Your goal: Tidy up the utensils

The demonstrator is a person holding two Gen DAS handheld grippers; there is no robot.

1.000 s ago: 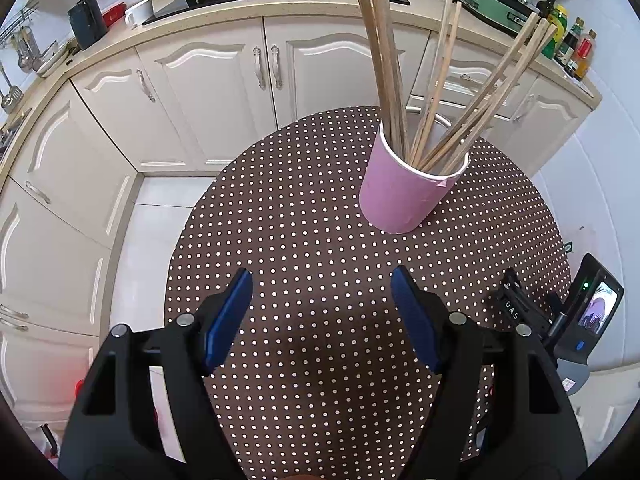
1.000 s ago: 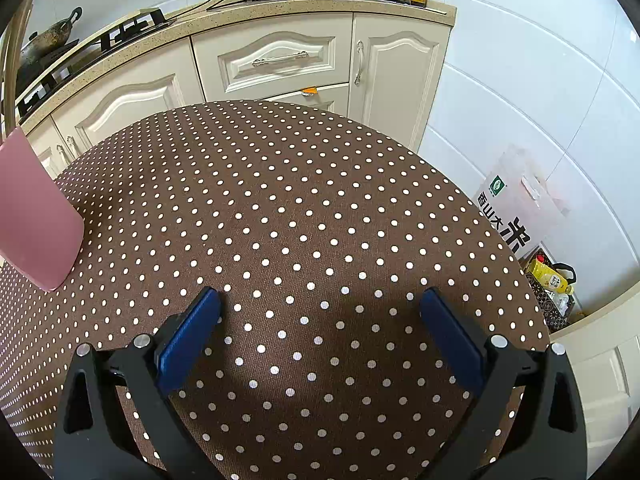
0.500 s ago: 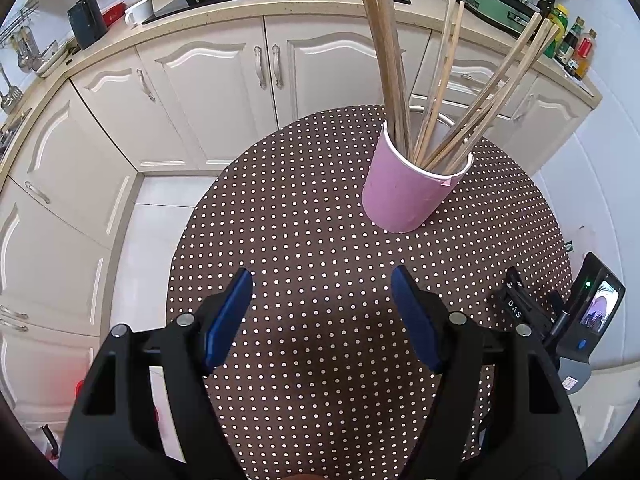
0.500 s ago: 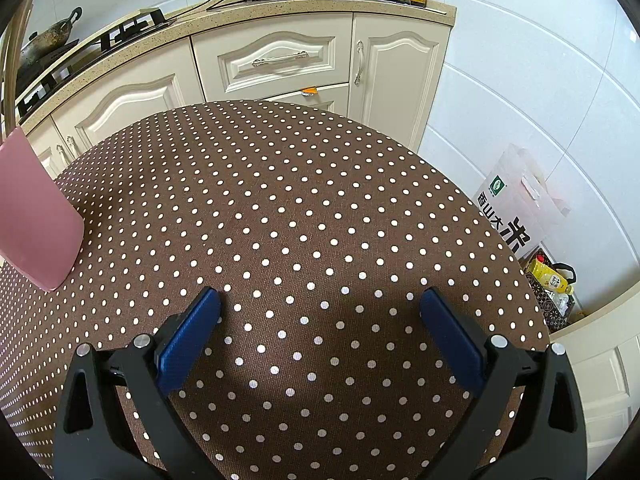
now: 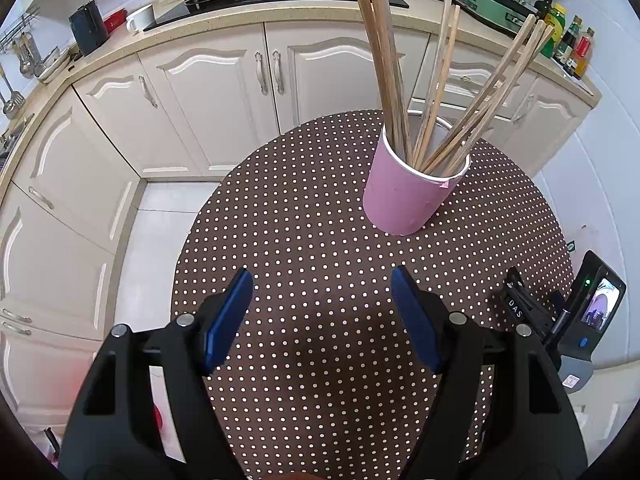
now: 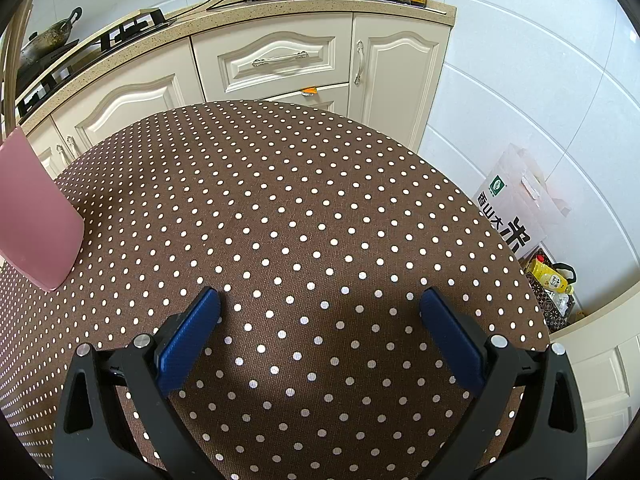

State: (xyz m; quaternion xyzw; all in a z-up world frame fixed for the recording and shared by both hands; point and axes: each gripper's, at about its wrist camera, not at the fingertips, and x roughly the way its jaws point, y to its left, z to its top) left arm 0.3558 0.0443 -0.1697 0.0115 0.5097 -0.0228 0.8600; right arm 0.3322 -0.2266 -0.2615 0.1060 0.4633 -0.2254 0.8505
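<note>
Change: pink cup (image 5: 408, 196) sits marginally nearer the left tool (image 5: 322, 280) than a second ago.
Tools: left and right tool (image 6: 320, 300) gape wide, empty.
Chopsticks (image 5: 386, 64): upright in cup on dotted surface (image 5: 320, 240).
Surroundings: cabinets (image 5: 208, 100) behind.

I found the pink cup (image 5: 408, 196) upright on the dotted counter (image 5: 304, 240), chopsticks (image 5: 384, 64) inside; left gripper (image 5: 322, 292) fingers (image 5: 228, 320) parted, empty.
</note>
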